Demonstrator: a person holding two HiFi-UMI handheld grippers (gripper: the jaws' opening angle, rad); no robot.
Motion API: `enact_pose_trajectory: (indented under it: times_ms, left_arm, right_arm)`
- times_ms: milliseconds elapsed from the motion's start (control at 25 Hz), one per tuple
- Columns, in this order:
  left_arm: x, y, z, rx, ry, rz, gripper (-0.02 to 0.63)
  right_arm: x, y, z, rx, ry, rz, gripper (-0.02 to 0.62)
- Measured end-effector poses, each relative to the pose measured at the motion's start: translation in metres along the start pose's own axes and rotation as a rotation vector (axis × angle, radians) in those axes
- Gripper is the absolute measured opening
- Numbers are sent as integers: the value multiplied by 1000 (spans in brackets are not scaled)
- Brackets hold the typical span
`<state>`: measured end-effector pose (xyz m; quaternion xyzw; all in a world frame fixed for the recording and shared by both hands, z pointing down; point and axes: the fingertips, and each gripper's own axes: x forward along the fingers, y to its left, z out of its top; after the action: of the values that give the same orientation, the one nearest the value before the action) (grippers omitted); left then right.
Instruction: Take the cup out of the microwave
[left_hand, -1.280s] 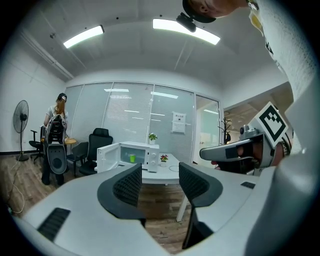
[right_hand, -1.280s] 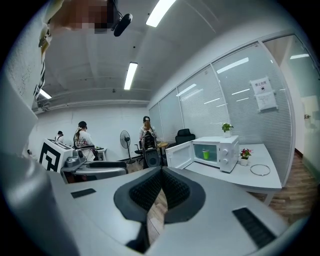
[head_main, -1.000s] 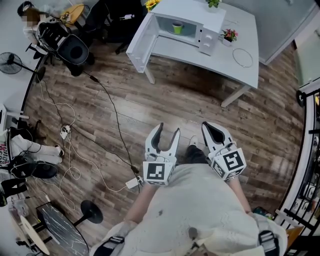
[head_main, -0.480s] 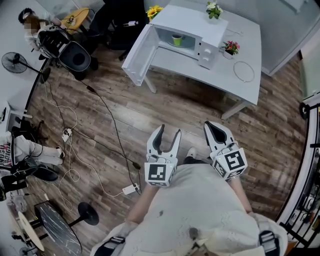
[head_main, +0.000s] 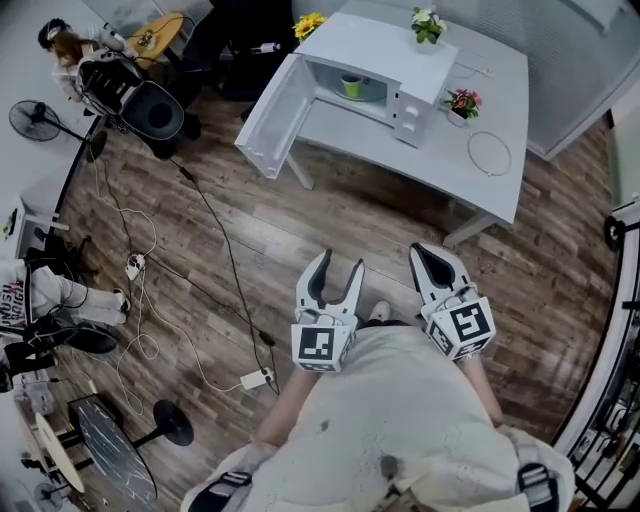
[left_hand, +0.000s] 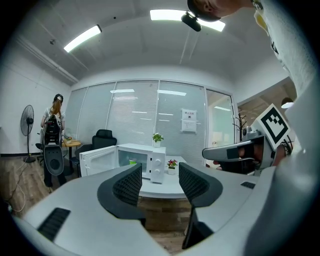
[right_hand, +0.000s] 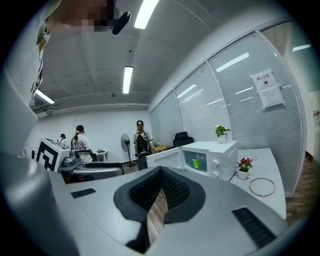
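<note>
Black ribbed pads (left_hand: 127, 184): left gripper (head_main: 338, 263) gapes wide, empty; right gripper (head_main: 421, 251) pinched together. Green cup (head_main: 351, 86) sits in boxy white microwave (head_main: 400, 58).

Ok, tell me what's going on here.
A person holds a gripper in each hand, facing a white table across the wood floor. On it stands a microwave with its door swung open and a green cup inside. The left gripper has its jaws apart and the right gripper has them together. Both are empty and well short of the microwave, so the cup is not yet taken out.
</note>
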<state>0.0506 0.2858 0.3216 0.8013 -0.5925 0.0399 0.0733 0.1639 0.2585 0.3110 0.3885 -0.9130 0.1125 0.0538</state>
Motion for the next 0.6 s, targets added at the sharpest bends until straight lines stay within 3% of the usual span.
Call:
enact_pose_trajectory:
  times_ms: [200,600]
  left_arm:
    - [22,-8,-1,-5,2,-6,244]
    - [93,-12,8,19,-2,-125,244]
  right_arm:
    - [0,-22,-3,7,11,-14,9]
    - [20,-80,5,38,-4,-136,9]
